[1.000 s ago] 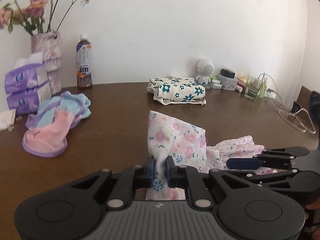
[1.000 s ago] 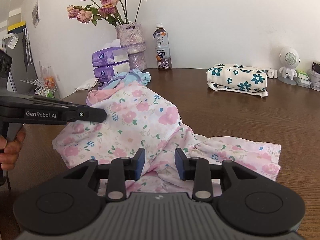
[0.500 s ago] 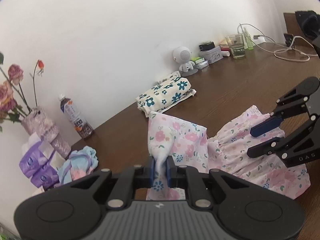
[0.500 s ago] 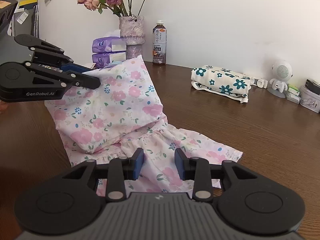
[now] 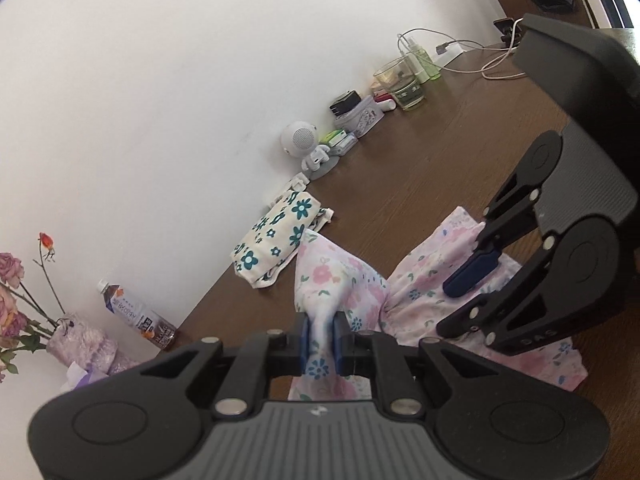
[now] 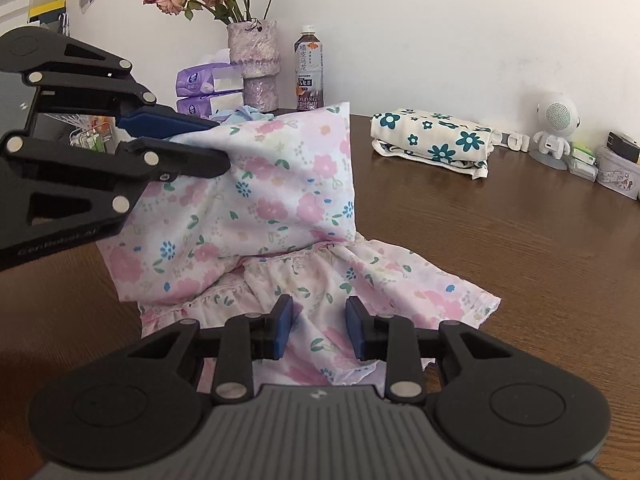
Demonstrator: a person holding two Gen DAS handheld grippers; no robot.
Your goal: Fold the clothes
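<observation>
Dress [image 5: 412, 292], pink-flowered and thin, mid-fold in the left wrist view: one corner pinched and lifted off the table [image 5: 420, 168], rest spread on the wood below. Left gripper [image 5: 320, 340] clamped tight on a bunched tuft of that cloth, pads nearly meeting. Right gripper [image 5: 468, 300] seen from the side, tips just over the far part of the cloth, jaws apart with nothing between them. Beyond, against the wall, a folded piece [image 5: 280, 236] in cream with teal flowers, flat and squared, so by the look one garment done already. From the right wrist view: dress [image 6: 256, 200] partly doubled, upper panel held up like a tent by the left gripper [image 6: 216, 148], which grips its top edge; gathered skirt with a ruffled hem lying loose on the table [image 6: 520, 248], creased, edge uneven near the camera. Right gripper [image 6: 318, 328] low over the hem, fingers wide apart, empty, cloth under the gap but not pinched. Behind the raised panel, a bit of pale blue cloth [image 6: 244, 114] near the vase, too hidden to judge, possibly waiting its turn. Judged from this: first fold begun, not laid down; lifted panel yet to be brought over and flattened, then further folds to reach the compact shape of the folded piece [image 6: 432, 140].
</observation>
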